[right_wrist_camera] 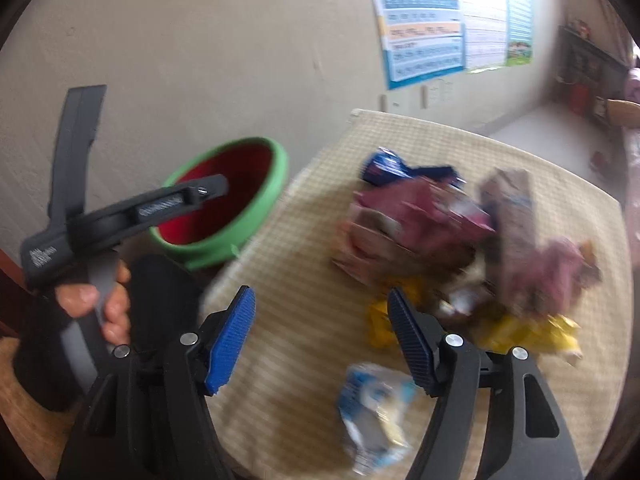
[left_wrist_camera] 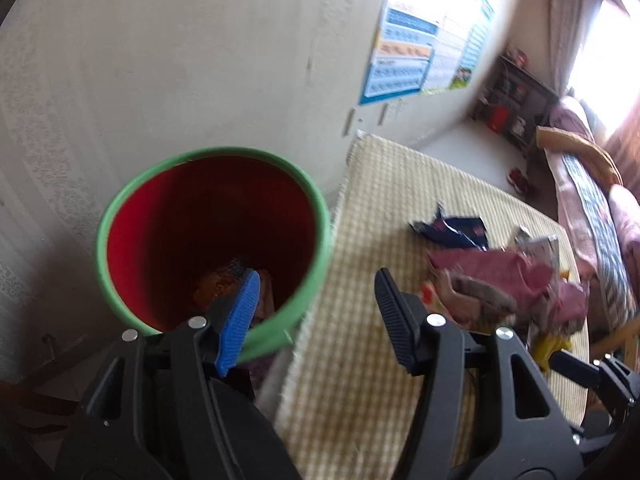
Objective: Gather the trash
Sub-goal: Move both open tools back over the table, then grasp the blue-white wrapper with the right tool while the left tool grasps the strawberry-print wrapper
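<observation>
beige wall with a poster behind, counter under a yellow-checked cloth in front. red bin with green rim sits at the counter's left edge, just beside the cloth. some wrappers already lie at its bottom.

left gripper hangs over the bin/counter edge, jaws apart, nothing between them; its blue pad overlaps the bin opening in the left wrist view. in the right wrist view a hand holds that tool's handle, next to the bin.

right gripper is over the cloth, jaws apart, empty.

trash is still on the counter: blue wrapper at the far side, pink/maroon cartons and packets piled in the middle, yellow packets at the near side of the pile, a blue-white packet on its own nearest the right gripper, below its jaws in frame. pile is motion-blurred, can't tell individual items apart.
</observation>
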### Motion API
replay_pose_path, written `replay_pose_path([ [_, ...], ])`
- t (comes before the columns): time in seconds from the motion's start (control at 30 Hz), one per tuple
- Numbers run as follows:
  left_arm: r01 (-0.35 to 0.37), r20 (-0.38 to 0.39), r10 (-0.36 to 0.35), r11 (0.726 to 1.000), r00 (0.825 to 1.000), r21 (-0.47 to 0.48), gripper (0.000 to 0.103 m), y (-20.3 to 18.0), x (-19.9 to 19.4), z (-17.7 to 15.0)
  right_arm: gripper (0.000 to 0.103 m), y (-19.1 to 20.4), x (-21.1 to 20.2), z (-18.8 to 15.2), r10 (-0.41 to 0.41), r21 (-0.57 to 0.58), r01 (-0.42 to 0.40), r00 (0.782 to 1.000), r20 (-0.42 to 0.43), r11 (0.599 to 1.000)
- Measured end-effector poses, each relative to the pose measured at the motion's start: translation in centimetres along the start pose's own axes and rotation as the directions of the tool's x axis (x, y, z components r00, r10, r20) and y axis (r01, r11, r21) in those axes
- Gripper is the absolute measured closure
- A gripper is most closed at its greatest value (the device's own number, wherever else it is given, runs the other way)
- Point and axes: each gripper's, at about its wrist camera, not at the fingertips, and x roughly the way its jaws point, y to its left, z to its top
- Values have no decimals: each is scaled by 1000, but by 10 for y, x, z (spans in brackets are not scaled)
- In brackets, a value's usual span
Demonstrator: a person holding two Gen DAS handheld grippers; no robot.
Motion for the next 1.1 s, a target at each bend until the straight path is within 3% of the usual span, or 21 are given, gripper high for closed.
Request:
replay_pose_path([
  [0.17, 8, -1, -8, 1000, 1000, 23, 46, -18, -3, -5, 36, -42, 4, -28, -28, 119, 35, 998, -58, 992],
  [0.33, 52, -74, -51, 998, 996, 19, 44, -33, 7, -23, 36, -62, 15, -48, 57, 239, -23, 989, -135, 971],
  [0.47, 47, -79, -42, 996, 996, 70, 45, -47, 9, -31, 36, -61, 24, -54, 67, 247, -24, 984, -167, 969],
  [0.77, 50, -110, -41, 995, 993, 82, 45, -58, 18, -33, 37, -52, 44, -62, 76, 233, -23, 972, -222, 972],
  [0.97, 120, -174, -109, 992, 979, 50, 45, -75, 39, -31, 77, -54, 35, -58, 65, 216, -30, 985, -157, 976],
  [1.1, 143, -189, -134, 989, 973, 36, 43, -87, 48, -26, 82, -60, 22, -54, 59, 224, -37, 994, -93, 974],
])
